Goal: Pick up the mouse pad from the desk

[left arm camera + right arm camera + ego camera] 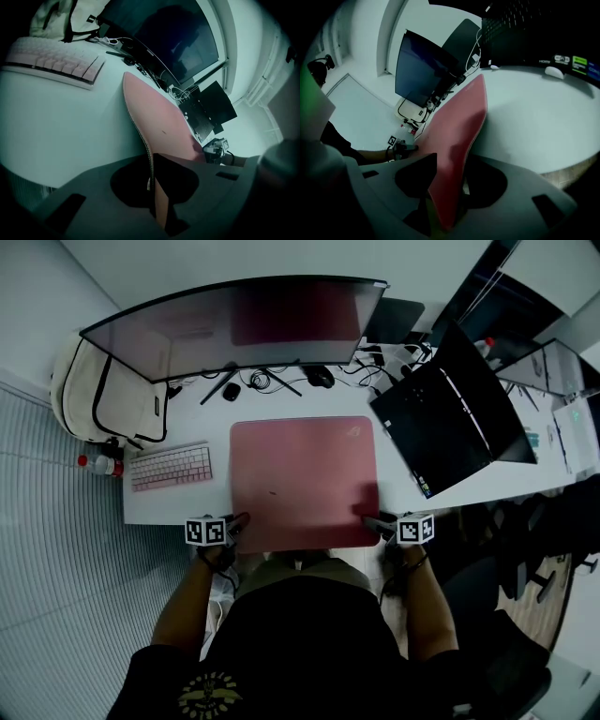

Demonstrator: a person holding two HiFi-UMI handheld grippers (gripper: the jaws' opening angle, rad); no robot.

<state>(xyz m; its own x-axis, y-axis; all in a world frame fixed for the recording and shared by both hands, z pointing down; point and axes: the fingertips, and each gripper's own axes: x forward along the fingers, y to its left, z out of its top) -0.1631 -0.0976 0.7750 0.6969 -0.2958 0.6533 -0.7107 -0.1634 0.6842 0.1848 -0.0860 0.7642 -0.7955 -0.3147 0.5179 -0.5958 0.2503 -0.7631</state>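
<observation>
The mouse pad (302, 479) is a big pink sheet. It lies in the middle of the white desk (178, 507), between the keyboard (172, 467) on its left and the open laptop (450, 413) on its right, with the curved monitor (234, 324) behind it. The person stands at the near edge of the desk and has one gripper on each near corner of the pad.

The left gripper (234, 521) is clamped on the near left corner. In the left gripper view the thin stitched edge of the pad goes straight in between the two jaws, and they are nearly together on it. The right gripper (372, 519) has the near right corner between its jaws. They stand wider than the left ones, but the pad rises off the desk toward them and throws a shadow below, so it seems to be held there too.

The step in hand is therefore the grasp at both corners, and the lift itself is only at its beginning: most of the pad rests flat on the desk. The next move probably calls for raising both grippers together and at the same height, because the pad is soft and will hang and bend. The far edge must come clear of the monitor stand and its cables without dragging them.
</observation>
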